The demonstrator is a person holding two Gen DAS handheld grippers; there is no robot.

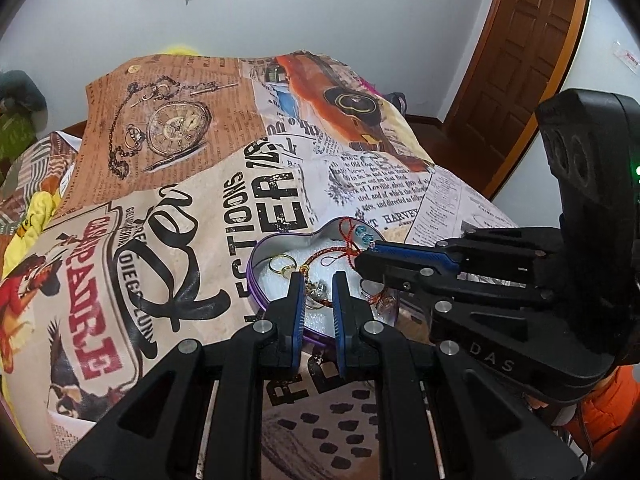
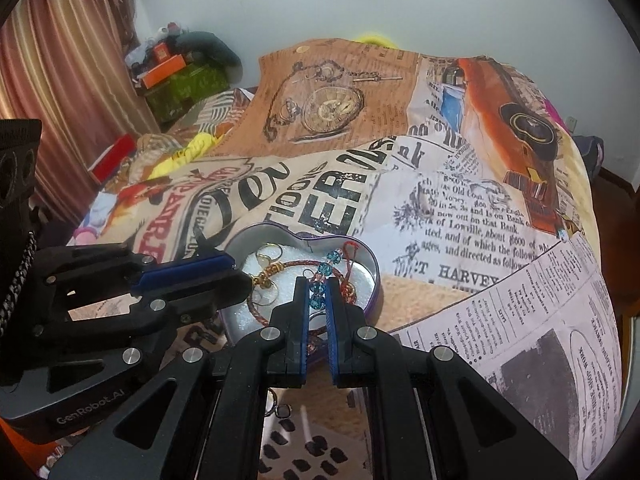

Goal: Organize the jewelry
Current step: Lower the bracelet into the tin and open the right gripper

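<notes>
**Both grippers positioned over the heart-shaped jewelry tin**

The heart-shaped tin [image 2: 362,258], purple on its outer wall and lined with white foam, rested on a cloth [image 1: 120,272] printed with newspaper text, a pocket watch and an orange car. The tin sat toward the near edge of the cloth, with its notch facing the far edge.

Inside the tin lay a gold ring [image 1: 280,265] near the left wall, a red braided cord bracelet [image 2: 280,266] across the middle, and a strand of blue faceted beads [image 2: 318,294] toward the right. Some cord and beads draped over the tin's far right rim.

The left gripper [image 1: 316,284] hovered over the near part of the tin. Its fingers stood close together with only a narrow gap, and nothing was clamped between them.

The right gripper [image 2: 318,286] hovered over the tin's centre. Its fingers were likewise drawn together; blue beads showed in the gap, but whether the pads pinched them could not be determined.

Each gripper appeared in the other's view, side by side above the tin.
</notes>
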